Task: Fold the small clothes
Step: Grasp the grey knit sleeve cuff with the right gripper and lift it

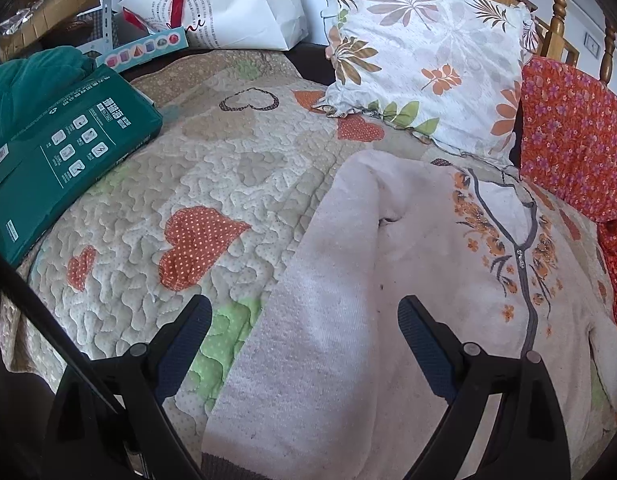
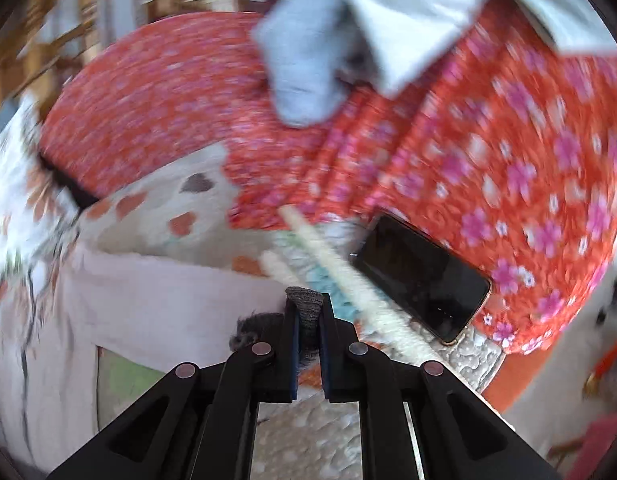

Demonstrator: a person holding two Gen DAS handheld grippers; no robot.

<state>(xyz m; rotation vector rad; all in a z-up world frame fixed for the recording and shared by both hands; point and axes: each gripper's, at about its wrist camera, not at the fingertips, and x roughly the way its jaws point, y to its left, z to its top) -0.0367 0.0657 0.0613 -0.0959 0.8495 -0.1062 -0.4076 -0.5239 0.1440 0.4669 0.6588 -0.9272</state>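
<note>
Gripping the sweater's (image 1: 348, 280) grey cuff (image 2: 306, 306), the right tongs (image 2: 308, 344) are clamped; its sleeve runs lengthwise away on the bed (image 1: 148, 184) between the left tongs (image 1: 304, 320), which gape empty.

A green box (image 1: 64, 148) and floral pillow (image 1: 424, 60) lie on the heart-patterned quilt (image 1: 212, 184); a phone (image 2: 422, 278) rests near red fabric (image 2: 528, 152).
</note>
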